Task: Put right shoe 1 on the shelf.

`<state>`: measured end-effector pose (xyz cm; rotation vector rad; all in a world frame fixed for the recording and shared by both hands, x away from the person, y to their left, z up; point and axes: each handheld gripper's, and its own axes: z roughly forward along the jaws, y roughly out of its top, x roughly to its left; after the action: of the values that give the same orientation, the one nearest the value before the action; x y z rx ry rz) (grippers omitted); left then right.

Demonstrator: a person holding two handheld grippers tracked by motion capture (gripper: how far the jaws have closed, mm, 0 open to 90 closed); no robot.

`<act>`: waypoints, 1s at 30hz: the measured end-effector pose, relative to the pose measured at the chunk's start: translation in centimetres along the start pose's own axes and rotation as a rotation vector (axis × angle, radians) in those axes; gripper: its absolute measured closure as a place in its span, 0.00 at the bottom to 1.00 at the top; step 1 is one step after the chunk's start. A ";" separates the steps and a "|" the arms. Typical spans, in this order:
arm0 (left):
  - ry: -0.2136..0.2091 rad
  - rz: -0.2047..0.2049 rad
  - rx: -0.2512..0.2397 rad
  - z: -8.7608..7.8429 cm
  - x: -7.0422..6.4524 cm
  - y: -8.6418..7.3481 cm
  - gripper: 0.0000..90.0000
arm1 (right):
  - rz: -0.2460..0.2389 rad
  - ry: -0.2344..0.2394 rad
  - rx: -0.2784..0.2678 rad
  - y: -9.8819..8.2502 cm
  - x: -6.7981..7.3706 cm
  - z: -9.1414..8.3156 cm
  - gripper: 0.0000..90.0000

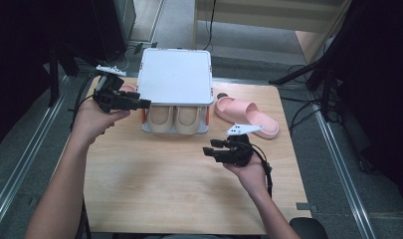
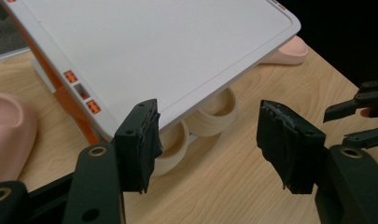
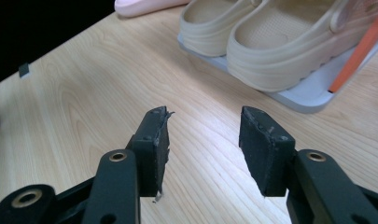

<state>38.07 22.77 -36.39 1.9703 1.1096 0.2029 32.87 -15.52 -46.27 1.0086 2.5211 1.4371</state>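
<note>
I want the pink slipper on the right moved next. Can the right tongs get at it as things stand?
Probably yes. The right tongs are open and empty, and the pink slipper lies on the bare table beside the shoe rack, with nothing between them.

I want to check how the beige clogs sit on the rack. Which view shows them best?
The right gripper view: the beige clogs sit side by side on the rack's white base, heels toward the camera. The high view shows their heels under the white top shelf; the left gripper view shows heel rims beneath it.
</note>
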 end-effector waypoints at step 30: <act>0.157 -0.075 -0.026 -3.3 4.3 -6.0 0.50 | -0.003 0.002 -0.019 0.0 -2.1 -0.8 0.55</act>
<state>35.18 29.47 -39.81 1.9113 1.2731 0.3353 34.21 -17.30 -46.39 1.0008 2.5040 1.4596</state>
